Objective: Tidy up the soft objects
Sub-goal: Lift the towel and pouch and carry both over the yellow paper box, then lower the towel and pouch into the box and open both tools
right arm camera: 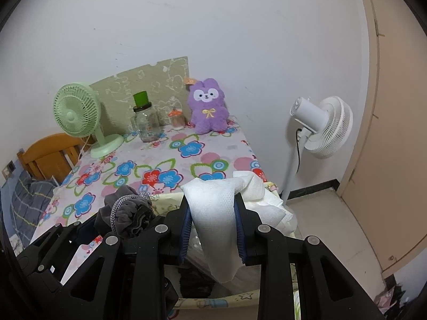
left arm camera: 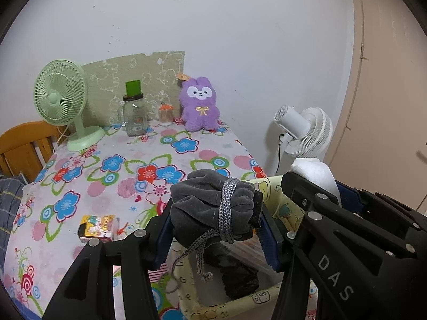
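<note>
The left gripper (left arm camera: pixel 213 213) has its fingers (left arm camera: pixel 164 229) clenched across the bunched neck of a grey drawstring pouch (left arm camera: pixel 210 205), likely the firmest hold, while the right gripper (right arm camera: pixel 213 229) pinches a folded white cloth (right arm camera: pixel 213 213). Both hang above an open yellow fabric bin (left arm camera: pixel 269 297) at the counter (left arm camera: pixel 112 165) edge, apparently for dropping in

A plain white wall (right arm camera: pixel 213 26) backs the floral-clothed table (right arm camera: pixel 186 160), beside a white standing fan (right arm camera: pixel 320 125).
</note>
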